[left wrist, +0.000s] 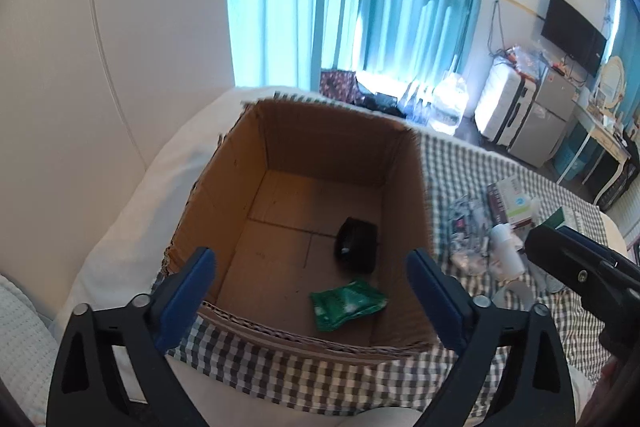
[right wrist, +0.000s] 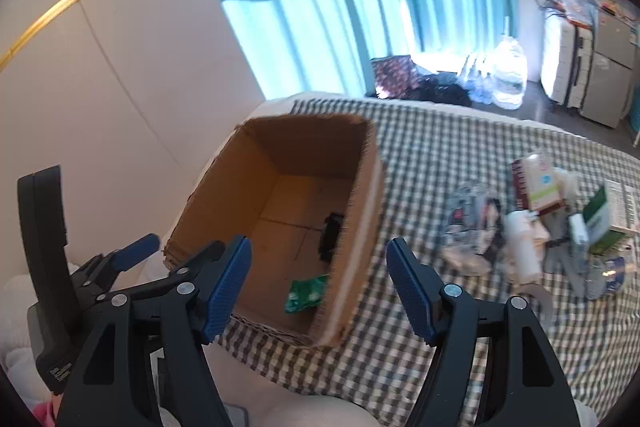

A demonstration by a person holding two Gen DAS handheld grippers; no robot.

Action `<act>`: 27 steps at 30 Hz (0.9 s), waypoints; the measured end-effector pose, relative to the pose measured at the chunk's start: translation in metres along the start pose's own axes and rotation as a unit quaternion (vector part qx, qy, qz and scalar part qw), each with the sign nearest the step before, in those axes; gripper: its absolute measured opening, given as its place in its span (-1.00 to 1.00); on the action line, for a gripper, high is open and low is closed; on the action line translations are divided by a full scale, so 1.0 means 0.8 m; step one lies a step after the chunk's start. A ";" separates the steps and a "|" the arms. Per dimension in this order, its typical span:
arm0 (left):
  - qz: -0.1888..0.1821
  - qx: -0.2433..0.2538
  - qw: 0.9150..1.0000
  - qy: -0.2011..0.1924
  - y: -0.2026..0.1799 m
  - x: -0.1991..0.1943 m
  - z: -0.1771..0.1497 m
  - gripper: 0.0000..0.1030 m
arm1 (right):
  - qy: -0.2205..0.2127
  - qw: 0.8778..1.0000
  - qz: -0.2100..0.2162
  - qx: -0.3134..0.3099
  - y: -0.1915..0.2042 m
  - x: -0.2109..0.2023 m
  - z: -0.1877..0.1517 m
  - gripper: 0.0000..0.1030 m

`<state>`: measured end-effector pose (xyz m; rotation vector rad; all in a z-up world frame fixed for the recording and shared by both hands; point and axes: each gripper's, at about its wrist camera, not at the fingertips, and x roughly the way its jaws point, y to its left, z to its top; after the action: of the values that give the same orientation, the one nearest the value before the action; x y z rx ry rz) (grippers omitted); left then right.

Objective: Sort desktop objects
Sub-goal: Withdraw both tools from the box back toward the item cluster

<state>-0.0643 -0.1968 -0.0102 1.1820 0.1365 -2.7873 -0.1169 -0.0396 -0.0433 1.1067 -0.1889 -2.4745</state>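
I see both my left gripper (left wrist: 310, 269) and right gripper (right wrist: 318, 273) released and empty above the cardboard box (left wrist: 280, 147), where a green packet (left wrist: 346, 303) and black case (left wrist: 357, 245) lie.

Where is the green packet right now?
The green packet lies on the floor of the cardboard box, near its front wall, just in front of the black object. The right wrist view shows it too, partly hidden by the box's right wall.

Matt corrugated cardboard box (left wrist: 320, 155) — glossy green plastic packet (left wrist: 347, 303) — woven checked cloth (right wrist: 440, 155).
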 end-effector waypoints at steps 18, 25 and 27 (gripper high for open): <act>-0.087 0.052 0.995 0.018 -0.182 -0.027 -0.065 1.00 | -0.043 0.988 -0.111 0.100 -0.194 -0.141 -0.064 0.76; -0.101 0.097 0.989 0.035 -0.262 -0.016 -0.102 1.00 | -0.049 0.979 -0.142 0.140 -0.267 -0.171 -0.098 0.76; -0.104 0.103 0.989 0.034 -0.280 -0.011 -0.109 1.00 | -0.039 0.976 -0.152 0.154 -0.284 -0.171 -0.106 0.76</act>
<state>-0.0272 0.0362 -0.0556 1.3829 -0.0266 -3.0024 -0.0460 0.2282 -0.0730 1.2402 -0.4726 -2.8342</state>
